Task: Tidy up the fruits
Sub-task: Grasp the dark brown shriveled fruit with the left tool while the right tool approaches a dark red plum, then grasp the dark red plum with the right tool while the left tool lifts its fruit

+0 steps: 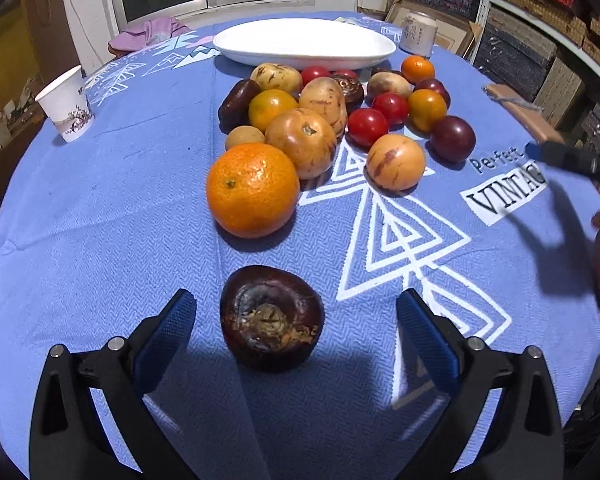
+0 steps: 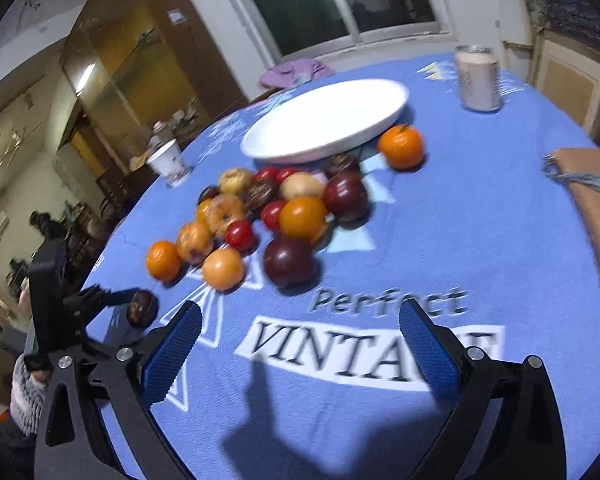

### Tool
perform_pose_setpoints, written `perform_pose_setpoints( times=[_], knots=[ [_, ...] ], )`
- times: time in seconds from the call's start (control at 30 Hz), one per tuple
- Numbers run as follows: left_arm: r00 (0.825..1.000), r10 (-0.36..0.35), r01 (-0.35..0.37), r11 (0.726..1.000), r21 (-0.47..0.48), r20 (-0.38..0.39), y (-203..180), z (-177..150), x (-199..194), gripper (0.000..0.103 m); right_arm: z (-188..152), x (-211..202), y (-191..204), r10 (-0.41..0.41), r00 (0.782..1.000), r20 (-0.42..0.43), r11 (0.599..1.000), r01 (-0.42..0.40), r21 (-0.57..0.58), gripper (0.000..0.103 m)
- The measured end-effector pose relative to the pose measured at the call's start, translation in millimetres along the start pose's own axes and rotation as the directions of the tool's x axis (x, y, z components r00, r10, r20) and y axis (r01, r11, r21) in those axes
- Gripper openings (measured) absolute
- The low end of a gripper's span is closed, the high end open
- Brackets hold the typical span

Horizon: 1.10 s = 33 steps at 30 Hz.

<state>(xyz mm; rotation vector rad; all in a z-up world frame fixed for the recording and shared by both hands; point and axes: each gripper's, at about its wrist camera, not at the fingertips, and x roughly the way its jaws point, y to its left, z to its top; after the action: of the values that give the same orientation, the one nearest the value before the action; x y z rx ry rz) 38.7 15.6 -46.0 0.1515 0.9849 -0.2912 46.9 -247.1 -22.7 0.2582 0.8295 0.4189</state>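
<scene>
The left gripper [image 1: 296, 312], jaws spread wide, straddles a dark purple round fruit with a dried brown stem scar [image 1: 272, 318] lying alone on the blue patterned tablecloth [image 1: 100, 208], well apart from the oval white dish [image 1: 304, 42]. An off-centre squeeze may roll it away — it's smooth, domed. The right gripper [image 2: 300, 332] hangs spread, empty.

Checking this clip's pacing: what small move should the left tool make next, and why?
Probably ease forward and close. The left tool is open, the dark fruit sits alone on the cloth between its fingers, untouched, and the white dish beyond the pile holds nothing yet.
</scene>
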Motion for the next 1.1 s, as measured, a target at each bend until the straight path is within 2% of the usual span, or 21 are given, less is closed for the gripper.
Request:
perform_pose_setpoints(
  times=[0.17,0.3,0.37,0.43,0.47,0.5,0.53,0.57,0.8,1.07,1.1],
  knots=[
    [1.000,-0.002,0.002,1.000,-0.003,-0.003,1.6,0.7,0.1,0.099,-1.3,-9.8,-25.5,-0.065,0.998,-0.022,0.997,0.065,0.042,0.100],
    [1.000,-0.004,0.004,1.000,0.026,-0.007,1.3,0.0,-1.6,0.099,-9.8,-11.1,-30.6,-0.135,0.990,-0.030,0.991,0.134,-0.020,0.100],
    [1.000,0.016,-0.016,1.000,0.026,0.013,-1.2,1.3,-3.2,0.099,-11.2,-11.3,-29.7,-0.179,0.983,-0.028,0.982,0.176,-0.068,0.100],
    [0.999,0.006,-0.007,0.999,0.048,0.032,-7.1,2.7,-5.6,0.099,-9.1,-10.7,-25.9,-0.202,0.979,-0.027,0.974,0.198,-0.108,0.100],
    [0.999,-0.007,0.005,0.998,0.056,0.041,-10.1,2.3,-7.8,0.093,-7.7,-9.7,-23.3,-0.220,0.975,-0.023,0.968,0.215,-0.132,0.099],
    [0.999,-0.006,0.003,0.998,0.066,0.052,-13.8,1.8,-10.0,0.074,-6.4,-8.7,-21.3,-0.233,0.972,-0.020,0.962,0.228,-0.153,0.094],
    [0.998,0.005,-0.009,0.997,0.075,0.061,-15.8,1.6,-11.7,0.064,-4.4,-7.2,-18.9,-0.240,0.971,-0.022,0.957,0.233,-0.174,0.093],
    [0.998,0.004,-0.010,0.997,0.076,0.069,-15.9,1.6,-13.0,0.044,-3.1,-6.4,-16.9,-0.235,0.972,-0.025,0.957,0.227,-0.183,0.092],
    [0.991,-0.106,0.106,0.994,0.005,0.075,1.5,1.3,-14.8,0.043,-3.6,-2.1,-0.8,-0.189,0.981,-0.033,0.965,0.179,-0.194,0.092],
    [0.993,-0.085,0.085,0.996,0.003,0.086,4.6,-10.0,-21.3,0.043,11.7,32.8,25.3,-0.203,0.976,-0.074,0.949,0.178,-0.260,0.092],
    [0.992,-0.090,0.090,0.996,-0.001,0.083,5.9,-10.9,-21.2,0.043,14.1,38.8,28.6,-0.206,0.976,-0.076,0.946,0.179,-0.271,0.088]
  ],
)
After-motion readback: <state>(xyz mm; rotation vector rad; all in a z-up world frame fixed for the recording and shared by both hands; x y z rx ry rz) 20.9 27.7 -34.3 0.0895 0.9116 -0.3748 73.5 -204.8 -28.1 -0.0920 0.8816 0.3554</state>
